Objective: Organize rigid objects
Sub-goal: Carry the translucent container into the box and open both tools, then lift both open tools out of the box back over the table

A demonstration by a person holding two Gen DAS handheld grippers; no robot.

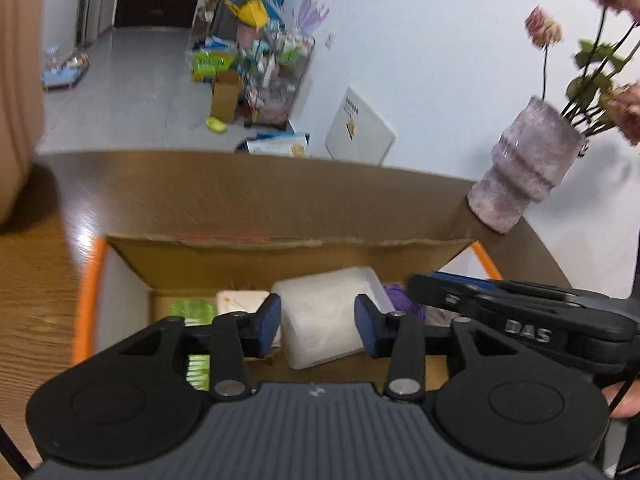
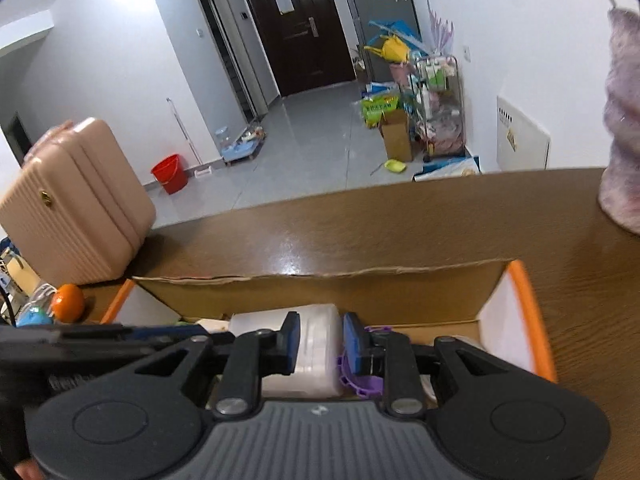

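Left hand-held gripper (image 1: 318,326): blue pads apart, nothing clamped. Right hand-held gripper (image 2: 320,344): pads apart, empty. Below both, a translucent white plastic container (image 1: 328,316), rectangular with rounded corners, lies inside the open cardboard box (image 1: 280,258) on the counter (image 1: 36,304).

A cardboard box (image 1: 280,256) sits on the table (image 1: 36,300); a plastic container (image 1: 324,312) lies inside it; a vase (image 1: 524,168) stands behind to the right; a suitcase (image 2: 76,200) stands behind left.

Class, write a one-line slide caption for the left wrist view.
Left gripper, jaws parted, above a white plastic container inside a cardboard box.
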